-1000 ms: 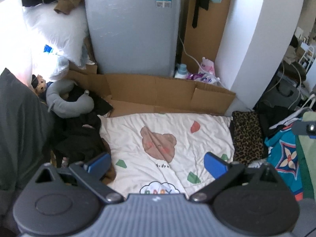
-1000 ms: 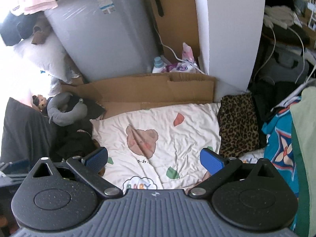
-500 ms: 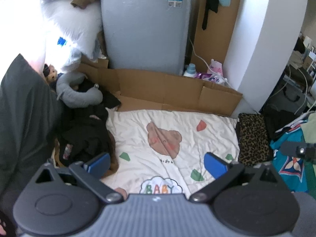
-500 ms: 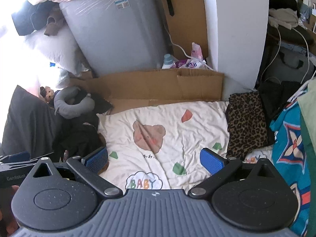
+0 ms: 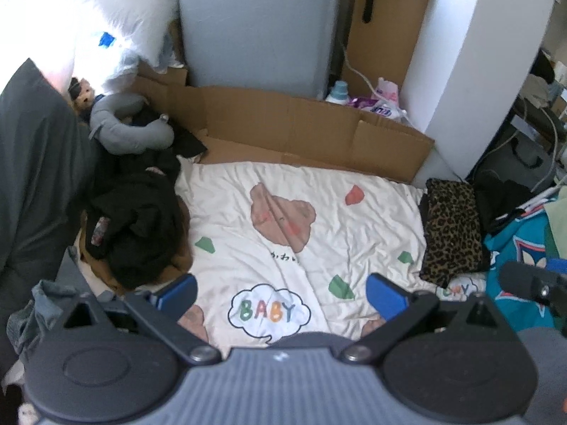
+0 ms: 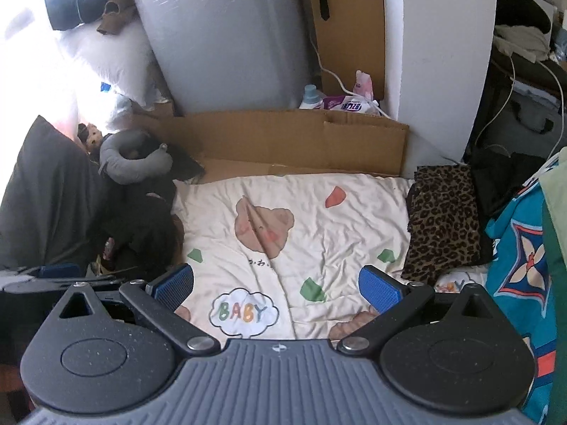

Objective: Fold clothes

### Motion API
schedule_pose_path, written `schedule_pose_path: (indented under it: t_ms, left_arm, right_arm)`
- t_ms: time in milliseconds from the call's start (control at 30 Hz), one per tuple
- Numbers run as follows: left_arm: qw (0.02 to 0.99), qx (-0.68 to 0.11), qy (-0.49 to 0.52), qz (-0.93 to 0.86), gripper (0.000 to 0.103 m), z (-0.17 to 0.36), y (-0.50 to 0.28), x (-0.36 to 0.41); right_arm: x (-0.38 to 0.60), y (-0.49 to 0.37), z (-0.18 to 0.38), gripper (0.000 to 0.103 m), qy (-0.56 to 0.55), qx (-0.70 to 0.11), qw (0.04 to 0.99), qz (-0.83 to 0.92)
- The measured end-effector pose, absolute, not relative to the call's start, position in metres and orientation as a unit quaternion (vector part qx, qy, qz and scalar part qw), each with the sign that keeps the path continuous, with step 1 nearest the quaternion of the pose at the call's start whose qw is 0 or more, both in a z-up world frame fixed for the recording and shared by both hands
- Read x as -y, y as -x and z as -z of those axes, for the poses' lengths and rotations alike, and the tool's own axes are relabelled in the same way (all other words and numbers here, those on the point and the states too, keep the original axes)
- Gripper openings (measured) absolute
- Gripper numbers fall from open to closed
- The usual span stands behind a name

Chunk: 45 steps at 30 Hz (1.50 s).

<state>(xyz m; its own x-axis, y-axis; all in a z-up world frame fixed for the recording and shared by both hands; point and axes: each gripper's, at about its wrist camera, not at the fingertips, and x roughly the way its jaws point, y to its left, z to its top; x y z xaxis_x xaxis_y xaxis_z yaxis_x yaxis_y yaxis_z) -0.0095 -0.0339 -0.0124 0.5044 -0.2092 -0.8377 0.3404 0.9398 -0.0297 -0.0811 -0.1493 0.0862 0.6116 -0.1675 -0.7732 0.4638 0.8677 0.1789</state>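
A cream quilt [image 5: 319, 219] printed with a bear and "BABY" lies flat in front of me, also the cream quilt [image 6: 312, 226] in the right wrist view. A heap of black clothes [image 5: 134, 219] sits at its left edge, black clothes [image 6: 141, 226]. A folded leopard-print garment [image 5: 453, 226] rests at its right edge, leopard-print garment [image 6: 443, 219]. My left gripper [image 5: 281, 295] hovers open above the quilt's near part, empty. My right gripper [image 6: 276, 288] is open too, holding nothing, beside the left one.
Flattened cardboard [image 5: 301, 124] stands behind the quilt, before a grey wrapped mattress [image 5: 258, 24]. A grey neck pillow [image 5: 131, 131] and a small doll [image 5: 79, 90] lie at the far left. A teal patterned cloth [image 6: 521, 265] is at the right. A white pillar [image 6: 439, 42] rises behind.
Both grippers have pulled back and risen a little, so more of the quilt's near part with "BABY" shows. Their jaws stayed open.
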Motion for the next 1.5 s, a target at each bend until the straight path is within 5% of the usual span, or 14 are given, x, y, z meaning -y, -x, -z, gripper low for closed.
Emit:
schedule_pose_path:
  t_ms: [1500]
  left_arm:
    - [0.861,-0.481,-0.1,0.132,0.098,0.055,0.01,0.044]
  right_arm:
    - [0.169,0.092,-0.026,0.102,-0.202,-0.415,0.862,0.209]
